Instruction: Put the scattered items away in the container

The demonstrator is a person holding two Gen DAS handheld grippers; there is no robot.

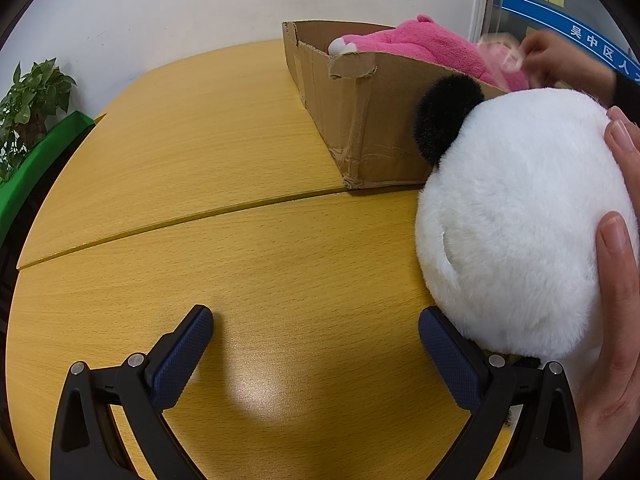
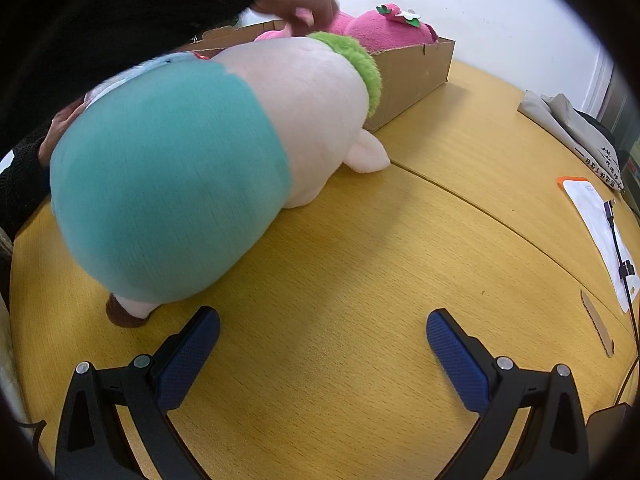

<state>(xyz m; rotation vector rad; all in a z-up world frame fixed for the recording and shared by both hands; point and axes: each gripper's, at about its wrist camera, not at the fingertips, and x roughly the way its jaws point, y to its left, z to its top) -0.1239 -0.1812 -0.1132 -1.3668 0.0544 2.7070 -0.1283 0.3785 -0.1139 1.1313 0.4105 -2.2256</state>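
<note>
While my left gripper (image 1: 316, 322) hangs spread wide over the yellow surface (image 1: 224, 208) with nothing between its pads, a white panda plush (image 1: 516, 216) presses against its right finger, steadied by a bare hand (image 1: 618, 264), and the cardboard box (image 1: 372, 120) ahead and to the right holds a pink plush (image 1: 432, 46). My right gripper (image 2: 323, 323) is likewise gaping and empty, with a teal-and-cream plush (image 2: 200, 168) on the surface ahead to its left, its far end just beside the box, where a blurred hand (image 2: 300, 0) reaches over the pink toy
</note>
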